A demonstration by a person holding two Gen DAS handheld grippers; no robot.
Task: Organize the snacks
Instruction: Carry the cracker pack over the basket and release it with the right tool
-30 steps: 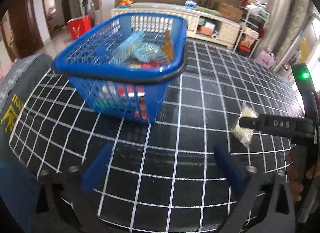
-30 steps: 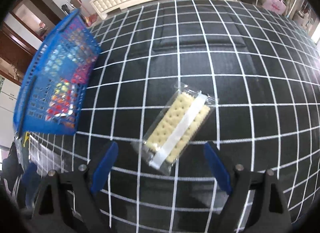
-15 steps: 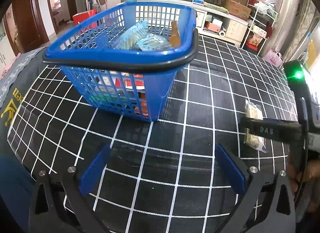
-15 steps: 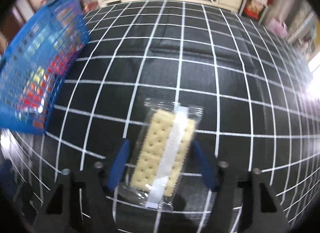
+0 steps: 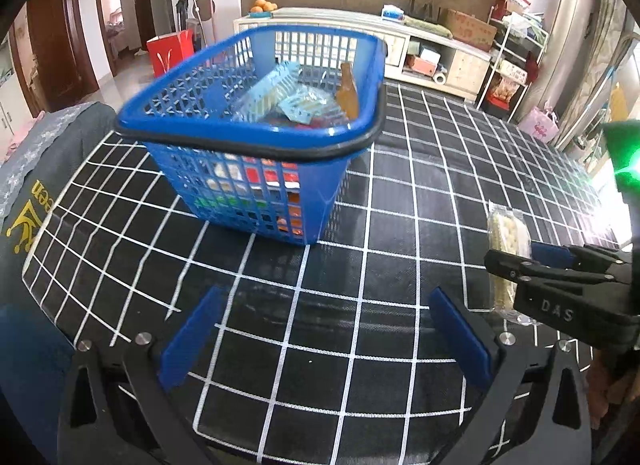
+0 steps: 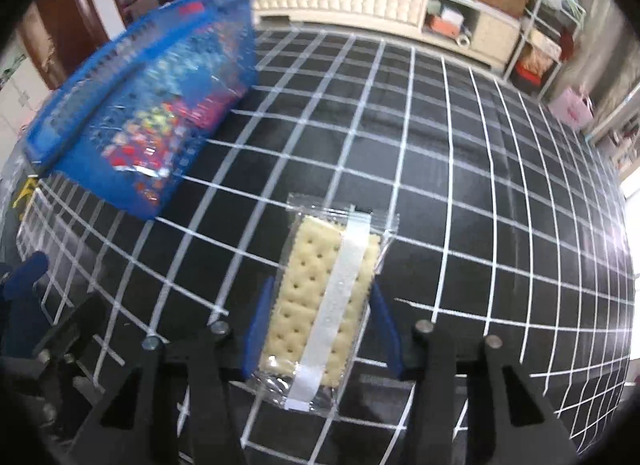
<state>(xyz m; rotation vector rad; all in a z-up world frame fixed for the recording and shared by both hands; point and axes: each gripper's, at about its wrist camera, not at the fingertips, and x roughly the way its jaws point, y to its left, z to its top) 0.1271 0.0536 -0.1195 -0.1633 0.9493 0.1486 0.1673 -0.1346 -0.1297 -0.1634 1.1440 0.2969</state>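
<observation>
A clear packet of crackers (image 6: 325, 297) sits between the blue pads of my right gripper (image 6: 320, 329), which is shut on it, lifted off the black grid tablecloth. In the left wrist view the packet (image 5: 507, 237) hangs from the right gripper's fingers (image 5: 560, 265) at the far right. A blue plastic basket (image 5: 256, 145) with several snack packs stands ahead of my left gripper (image 5: 324, 337), which is open and empty above the cloth. The basket also shows at the left in the right wrist view (image 6: 140, 113).
The table carries a black cloth with white grid lines (image 5: 420, 193). A grey cloth (image 5: 44, 157) hangs at the table's left edge. A white cabinet (image 5: 400, 41) and shelves (image 5: 516, 65) stand behind the table.
My right gripper closed on the cracker packet and lifted it off the cloth. My left gripper stayed open and shifted slightly relative to the basket.
</observation>
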